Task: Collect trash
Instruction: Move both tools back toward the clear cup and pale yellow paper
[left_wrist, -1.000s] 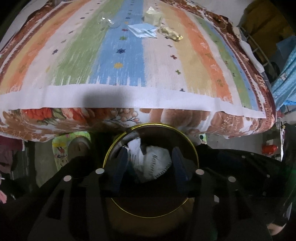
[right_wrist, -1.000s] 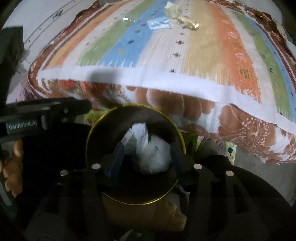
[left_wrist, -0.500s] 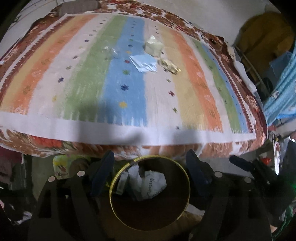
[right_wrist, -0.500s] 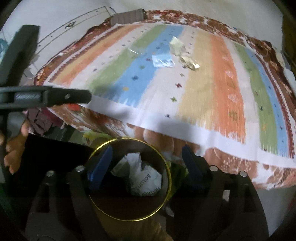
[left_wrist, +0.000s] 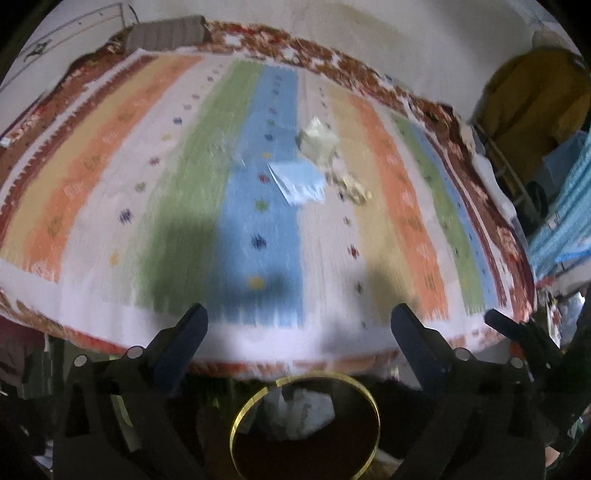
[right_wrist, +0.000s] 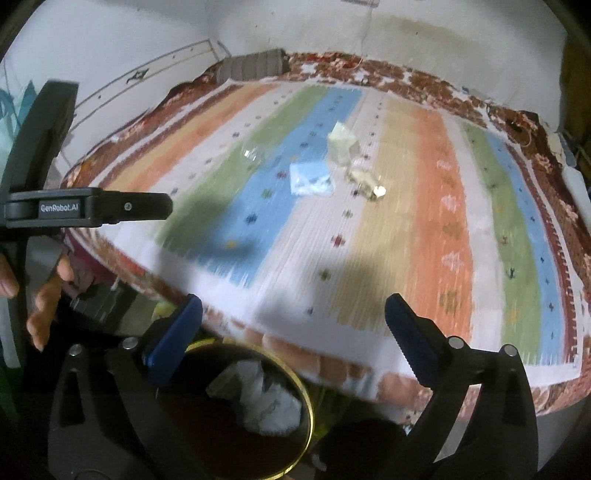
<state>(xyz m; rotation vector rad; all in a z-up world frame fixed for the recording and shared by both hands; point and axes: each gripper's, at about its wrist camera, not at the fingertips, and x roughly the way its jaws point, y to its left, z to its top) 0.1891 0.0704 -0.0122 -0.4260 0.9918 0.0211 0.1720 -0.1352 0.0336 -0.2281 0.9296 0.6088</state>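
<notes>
Several pieces of trash lie mid-bed on the striped cover: a pale blue wrapper (left_wrist: 297, 181) (right_wrist: 311, 179), a cream crumpled packet (left_wrist: 317, 142) (right_wrist: 342, 142), a gold foil wrapper (left_wrist: 354, 186) (right_wrist: 367, 181) and a clear plastic scrap (left_wrist: 231, 153) (right_wrist: 253, 155). A dark bin with a gold rim (left_wrist: 236, 421) (right_wrist: 308, 402) stands below the bed's near edge and holds crumpled white paper (left_wrist: 301, 411) (right_wrist: 264, 400). My left gripper (left_wrist: 299, 321) and right gripper (right_wrist: 293, 312) are both open and empty, above the bin at the bed's edge.
The striped cover (left_wrist: 184, 221) lies over a floral mattress against a white wall. A grey pillow (left_wrist: 166, 35) lies at the far end. Yellow and blue cloth (left_wrist: 535, 107) hangs at the right. The left gripper's body (right_wrist: 74, 210) and a hand show at left.
Both grippers opened wide, let go of the white paper into the bin, and rose up from the bin towards the bed.
</notes>
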